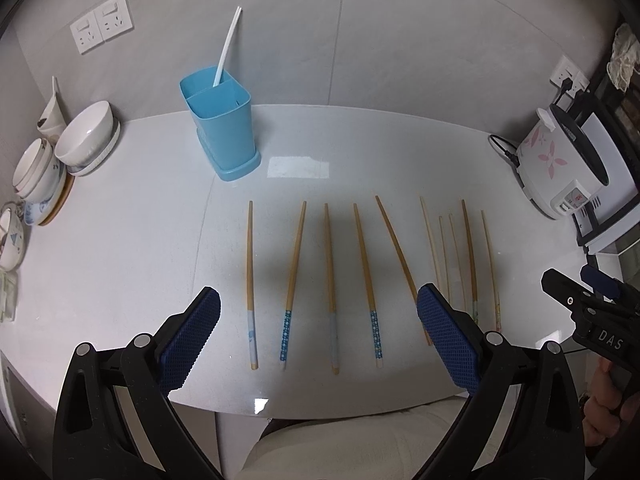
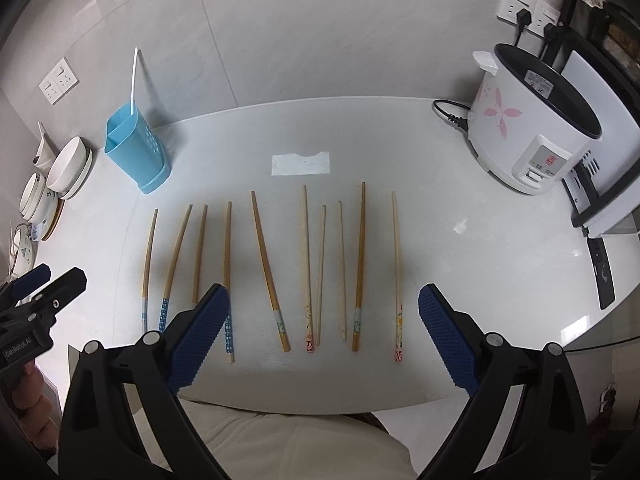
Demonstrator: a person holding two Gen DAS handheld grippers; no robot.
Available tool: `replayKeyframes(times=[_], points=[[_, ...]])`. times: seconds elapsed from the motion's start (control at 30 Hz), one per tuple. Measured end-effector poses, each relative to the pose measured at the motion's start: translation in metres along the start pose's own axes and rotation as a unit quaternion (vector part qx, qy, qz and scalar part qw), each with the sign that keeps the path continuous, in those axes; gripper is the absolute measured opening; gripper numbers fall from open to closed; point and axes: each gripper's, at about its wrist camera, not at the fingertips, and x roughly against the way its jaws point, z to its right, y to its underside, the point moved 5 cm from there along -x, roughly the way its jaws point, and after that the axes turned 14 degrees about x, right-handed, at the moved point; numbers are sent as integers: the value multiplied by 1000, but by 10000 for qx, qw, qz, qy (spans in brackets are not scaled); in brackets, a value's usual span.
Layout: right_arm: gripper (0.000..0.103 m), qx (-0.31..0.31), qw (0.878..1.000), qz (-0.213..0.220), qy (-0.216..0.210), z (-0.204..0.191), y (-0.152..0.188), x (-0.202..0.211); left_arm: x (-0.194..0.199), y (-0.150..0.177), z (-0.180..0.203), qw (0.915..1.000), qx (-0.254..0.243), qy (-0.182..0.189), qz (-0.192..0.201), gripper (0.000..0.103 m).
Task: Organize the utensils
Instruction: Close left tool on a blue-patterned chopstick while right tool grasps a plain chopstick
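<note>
Several wooden chopsticks point(image 1: 329, 276) lie side by side on the white table point(image 1: 120, 240), tips pointing away; they also show in the right wrist view point(image 2: 264, 260). A blue two-compartment utensil holder point(image 1: 220, 128) stands at the back left with one white chopstick point(image 1: 226, 48) in its rear compartment; it also shows in the right wrist view point(image 2: 136, 148). My left gripper point(image 1: 318, 340) is open and empty above the near ends of the left chopsticks. My right gripper point(image 2: 324, 336) is open and empty above the near ends of the right chopsticks.
Stacked white bowls point(image 1: 86, 136) and plates sit along the left edge. A white rice cooker point(image 2: 528, 128) with pink flowers stands at the right, its cord plugged into wall sockets point(image 2: 524, 12). A white appliance point(image 2: 608, 184) stands beside it.
</note>
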Motion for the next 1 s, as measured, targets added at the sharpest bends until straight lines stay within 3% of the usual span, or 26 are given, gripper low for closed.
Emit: replayKeyframes(times=[0.2,0.43,0.6,1.0], points=[[91,162,9997,-83,-134,-3,-16,-39,-35,-24,-27,9997,222,-36,-130,96],[74,292,9976,-562,-278,-11,-15,-108,-91,-37,-61,9986,269,-251,-372,93],[61,61,9955,-934,-174,3,-10,-146,-134,-32,-83,9960,316,-415,-729,88],[40,-295,9873,-1559,-48,24,10,-180,-194,-16,-106,9895,347,-642,-1247,82]])
